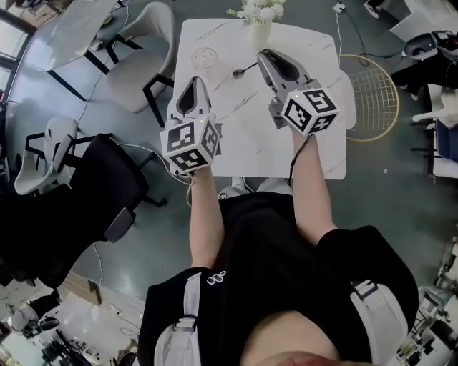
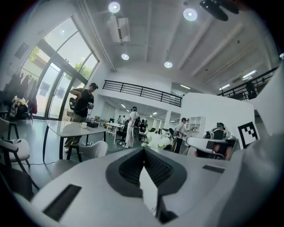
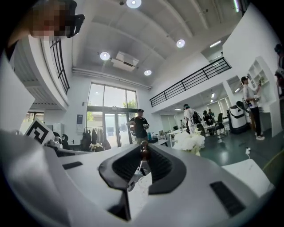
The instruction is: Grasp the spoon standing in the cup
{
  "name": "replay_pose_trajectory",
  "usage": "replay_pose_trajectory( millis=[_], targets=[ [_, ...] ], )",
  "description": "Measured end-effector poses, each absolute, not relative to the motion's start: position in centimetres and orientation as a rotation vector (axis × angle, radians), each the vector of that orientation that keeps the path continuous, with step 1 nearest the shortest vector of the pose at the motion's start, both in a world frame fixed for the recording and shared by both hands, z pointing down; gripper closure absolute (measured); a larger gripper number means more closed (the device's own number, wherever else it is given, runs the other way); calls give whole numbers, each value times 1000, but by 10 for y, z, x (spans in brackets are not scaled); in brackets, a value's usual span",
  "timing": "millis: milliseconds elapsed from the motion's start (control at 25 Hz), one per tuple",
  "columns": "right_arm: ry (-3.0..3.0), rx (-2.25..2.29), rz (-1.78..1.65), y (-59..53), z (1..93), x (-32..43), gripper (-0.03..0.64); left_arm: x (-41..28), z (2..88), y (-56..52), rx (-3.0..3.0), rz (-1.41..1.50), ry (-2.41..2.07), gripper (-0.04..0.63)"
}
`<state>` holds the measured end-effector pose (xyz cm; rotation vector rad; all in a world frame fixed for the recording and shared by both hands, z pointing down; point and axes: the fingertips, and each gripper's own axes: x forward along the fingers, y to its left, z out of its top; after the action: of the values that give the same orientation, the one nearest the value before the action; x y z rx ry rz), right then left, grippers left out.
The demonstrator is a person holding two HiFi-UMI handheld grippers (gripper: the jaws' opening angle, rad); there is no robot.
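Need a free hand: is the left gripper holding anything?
No, the left gripper view shows the left gripper with its jaws touching at the tips and nothing between them.

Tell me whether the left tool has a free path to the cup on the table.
Probably yes. The left tool, jaws together and empty, sits just short of the cup, with only bare table between them. The right tool holds the spoon off to the cup's right.

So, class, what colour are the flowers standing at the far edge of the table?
White. The flowers show best in the head view.
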<state>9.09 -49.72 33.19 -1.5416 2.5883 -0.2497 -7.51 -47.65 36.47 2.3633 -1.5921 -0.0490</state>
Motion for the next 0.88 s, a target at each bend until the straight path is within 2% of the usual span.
replay_pose_trajectory(
  millis=[200, 880],
  targets=[
    [2549, -1658, -324, -479, 357, 116, 565, -78, 357, -467, 2410, -48, -1582, 583],
    [2689, -1634, -238, -471, 365, 74, 565, -70, 378, -464, 2427, 9, -1541, 581]
  ],
)
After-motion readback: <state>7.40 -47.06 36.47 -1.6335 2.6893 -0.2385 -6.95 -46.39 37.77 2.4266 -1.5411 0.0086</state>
